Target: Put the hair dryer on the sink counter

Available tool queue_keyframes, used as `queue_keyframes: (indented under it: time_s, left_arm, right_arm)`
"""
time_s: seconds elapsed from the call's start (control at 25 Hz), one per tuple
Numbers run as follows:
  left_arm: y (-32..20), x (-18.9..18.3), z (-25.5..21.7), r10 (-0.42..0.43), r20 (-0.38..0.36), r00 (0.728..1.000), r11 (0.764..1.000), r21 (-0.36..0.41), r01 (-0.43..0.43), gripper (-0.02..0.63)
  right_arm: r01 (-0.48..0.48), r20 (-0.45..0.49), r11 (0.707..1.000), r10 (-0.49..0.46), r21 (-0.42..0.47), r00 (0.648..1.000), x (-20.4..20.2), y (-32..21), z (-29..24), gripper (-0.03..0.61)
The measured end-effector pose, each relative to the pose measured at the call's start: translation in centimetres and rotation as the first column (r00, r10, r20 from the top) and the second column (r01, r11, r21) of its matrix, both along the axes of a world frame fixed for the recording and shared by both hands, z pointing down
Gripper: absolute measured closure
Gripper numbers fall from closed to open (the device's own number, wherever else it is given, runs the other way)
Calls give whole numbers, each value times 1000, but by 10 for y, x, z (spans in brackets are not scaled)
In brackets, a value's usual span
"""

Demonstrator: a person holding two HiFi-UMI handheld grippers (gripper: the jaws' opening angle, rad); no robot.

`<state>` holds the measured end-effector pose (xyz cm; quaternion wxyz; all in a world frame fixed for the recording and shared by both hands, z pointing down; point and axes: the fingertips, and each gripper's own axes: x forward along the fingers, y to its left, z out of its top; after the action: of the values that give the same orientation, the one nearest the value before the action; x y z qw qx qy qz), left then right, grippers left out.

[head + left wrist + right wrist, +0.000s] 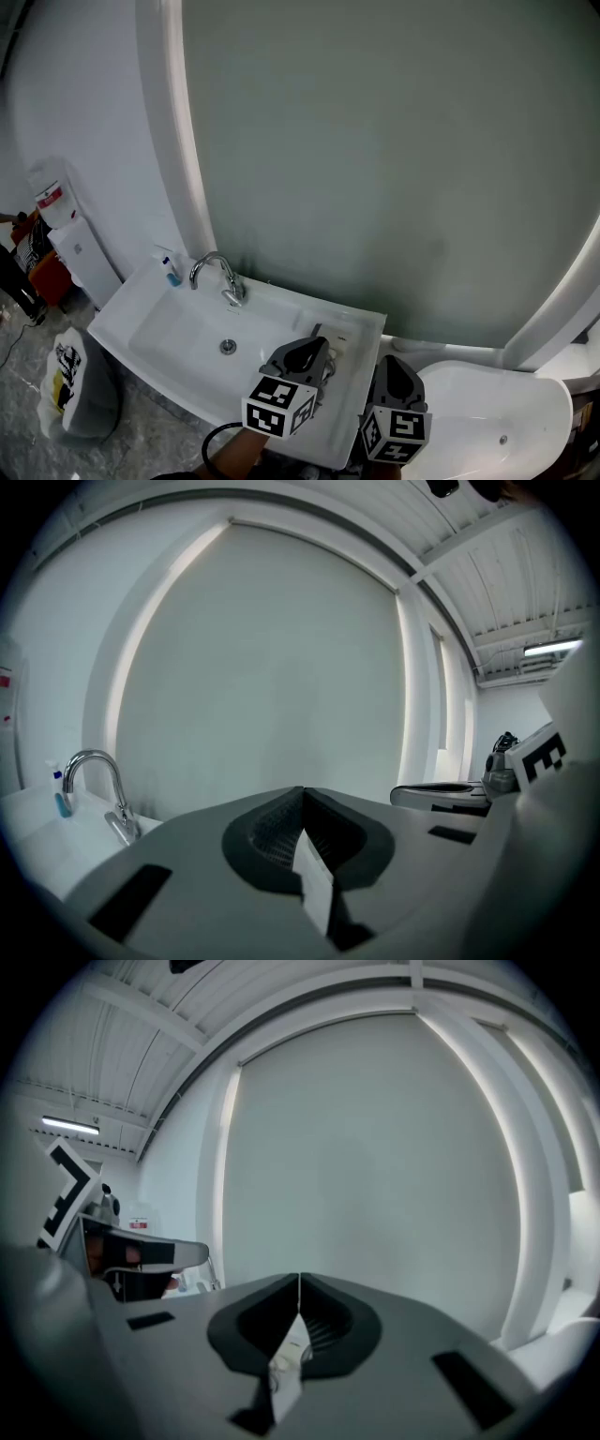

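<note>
No hair dryer shows in any view. In the head view my left gripper (314, 349) hangs over the flat right end of the white sink counter (361, 323), its jaws shut with nothing between them. My right gripper (392, 366) is beside it to the right, also shut and empty. In the left gripper view the jaws (303, 794) meet at their tips and point at the mirror. The right gripper view shows the same closed tips (299, 1281). A black cord (214, 442) loops below the left gripper's marker cube. Small items on the counter under the left jaws are too hidden to name.
A chrome faucet (220, 272) stands behind the basin (122, 314), with a blue-capped bottle (171, 272) to its left. A large rounded mirror (375, 141) fills the wall. A white fixture (506, 412) sits to the right, and a bag (70, 380) lies on the floor at left.
</note>
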<state>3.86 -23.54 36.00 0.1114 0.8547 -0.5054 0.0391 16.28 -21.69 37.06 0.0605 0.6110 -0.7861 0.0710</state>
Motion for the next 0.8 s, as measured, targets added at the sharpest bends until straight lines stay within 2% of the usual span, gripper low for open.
queue_keyframes:
  time_s: [0.24, 0.48, 0.64, 0.8]
  left_arm:
    - [10, -21, -6, -24, -20, 1000, 1000, 15, 24, 604]
    - [38, -43, 3, -5, -28, 1000, 1000, 7, 6, 604]
    - [68, -65, 8, 19, -46, 999, 1000, -1, -19, 604]
    - [108, -87, 1, 68, -58, 996, 998, 11, -67, 604]
  right_arm:
    - [-28, -64, 998, 31, 55, 997, -8, 8, -8, 557]
    - [-38, -53, 998, 41, 41, 998, -29, 35, 0, 557]
    - [-41, -64, 999, 43, 33, 997, -59, 66, 3, 557]
    - [-81, -87, 996, 85, 38, 993, -87, 112, -3, 557]
